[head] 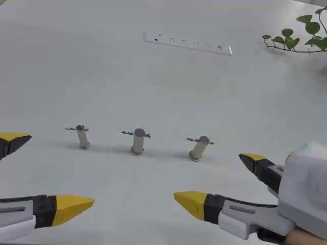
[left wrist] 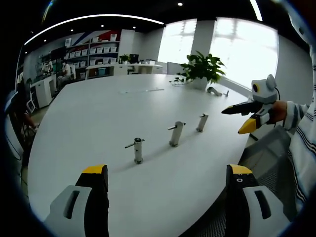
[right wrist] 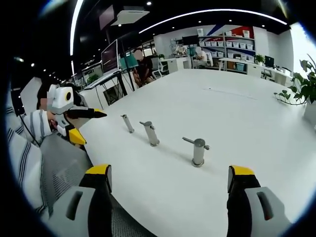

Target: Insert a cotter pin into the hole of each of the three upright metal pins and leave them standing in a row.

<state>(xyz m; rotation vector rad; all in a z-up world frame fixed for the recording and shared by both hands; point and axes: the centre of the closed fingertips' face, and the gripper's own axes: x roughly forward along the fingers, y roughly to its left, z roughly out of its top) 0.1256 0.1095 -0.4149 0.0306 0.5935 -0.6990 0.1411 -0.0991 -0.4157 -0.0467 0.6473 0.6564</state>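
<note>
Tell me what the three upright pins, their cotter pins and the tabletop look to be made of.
Upright pins: metal by the look, dull silver-grey with a soft sheen along the barrel. Cotter pins: thin, darker metal wire, likely steel, with small glints. Tabletop: smooth matte white, perhaps laminate; the look leaves it open.

The head view looked down from close above the white counter, while both gripper views sat low at its edge, facing the same row of three metal pins obliquely from opposite ends.
</note>
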